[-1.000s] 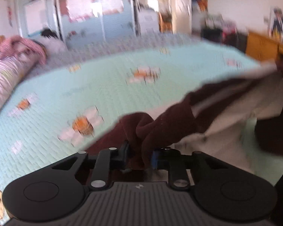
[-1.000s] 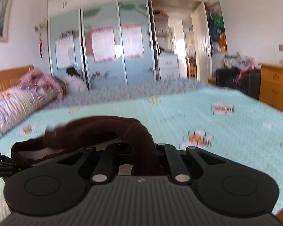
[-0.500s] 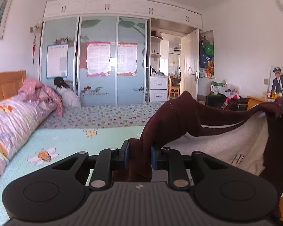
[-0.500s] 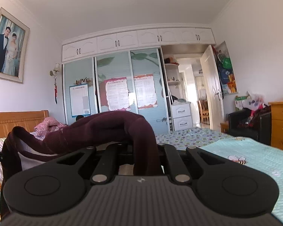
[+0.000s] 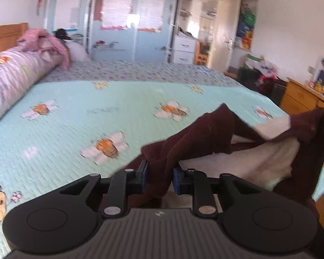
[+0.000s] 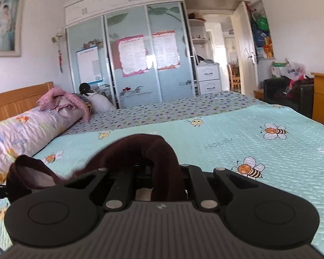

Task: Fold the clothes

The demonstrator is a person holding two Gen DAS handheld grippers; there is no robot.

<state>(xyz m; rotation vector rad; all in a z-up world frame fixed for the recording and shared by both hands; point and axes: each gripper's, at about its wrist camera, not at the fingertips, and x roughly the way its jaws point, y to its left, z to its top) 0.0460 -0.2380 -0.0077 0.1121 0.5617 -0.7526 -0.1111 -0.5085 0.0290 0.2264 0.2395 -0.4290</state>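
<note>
Maroon garment (image 5: 207,133) with a pale lining hangs stretched between two grippers above the near edge of the bed (image 5: 123,116), which has a mint bee-print cover. Half a second ago both cameras faced the wardrobe (image 6: 144,64) and ceiling; now they tilt down again, so the bedcover fills the view and the cloth sits lower. Left gripper (image 5: 159,176) points downward, blue pads clamped on a bunched fold. Right gripper (image 6: 162,179) points nearly level, pinched tight on a rolled edge. A pink bolster (image 6: 21,133) lies along the headboard side.
</note>
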